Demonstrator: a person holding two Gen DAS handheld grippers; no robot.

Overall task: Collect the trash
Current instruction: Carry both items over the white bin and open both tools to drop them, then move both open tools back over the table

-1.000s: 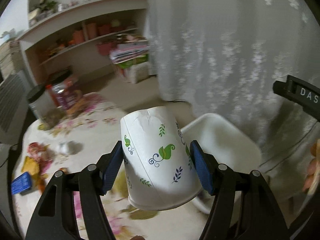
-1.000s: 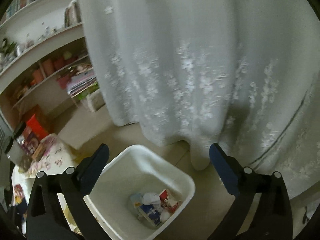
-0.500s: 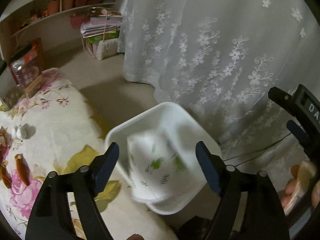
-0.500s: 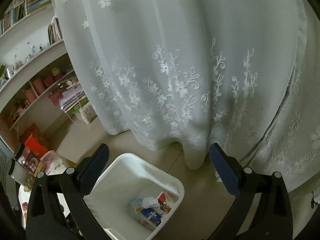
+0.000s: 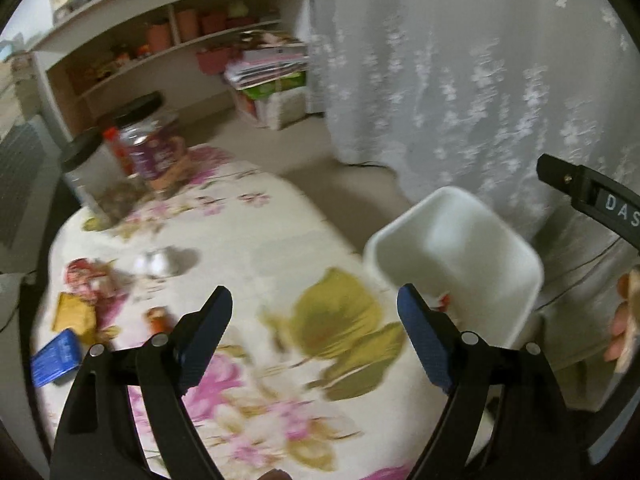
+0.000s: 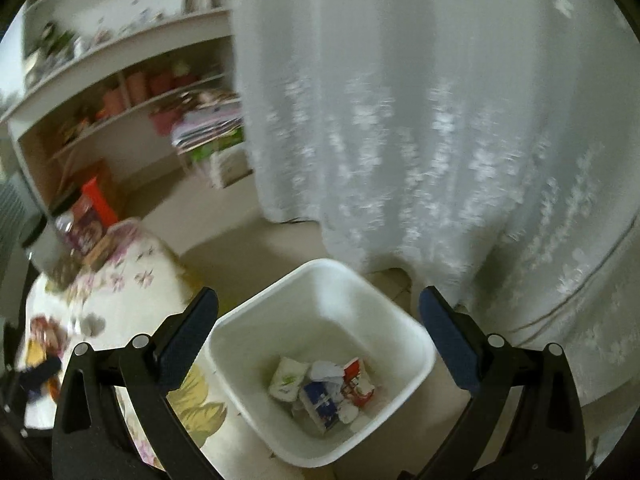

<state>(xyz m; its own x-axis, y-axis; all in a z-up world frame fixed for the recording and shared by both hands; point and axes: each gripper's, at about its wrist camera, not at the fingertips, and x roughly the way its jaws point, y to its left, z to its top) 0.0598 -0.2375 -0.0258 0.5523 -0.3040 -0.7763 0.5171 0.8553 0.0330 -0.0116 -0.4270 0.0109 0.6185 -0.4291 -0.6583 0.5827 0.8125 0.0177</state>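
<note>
White flowered curtains (image 6: 420, 120) hang behind a white bin (image 6: 416, 364) beside the floral desk (image 5: 248, 248). Both the left tool (image 5: 316, 340) and right tool (image 6: 320, 344) gape empty. Trash (image 6: 320, 388), including a paper cup (image 6: 288, 378), lies in the bin; scraps (image 5: 80, 304) litter the desk's left side.

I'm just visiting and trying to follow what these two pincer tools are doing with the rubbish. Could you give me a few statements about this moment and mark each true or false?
1. The left gripper is squeezing a paper cup. False: its jaws are open with nothing between them.
2. A paper cup with green leaf prints lies inside the white bin. True.
3. The right gripper is open, above the bin. True.
4. The bin stands on the flowered tablecloth. False: it stands on the floor beside the table.
5. Small bits of litter, among them a blue packet, lie on the tablecloth. True.
</note>
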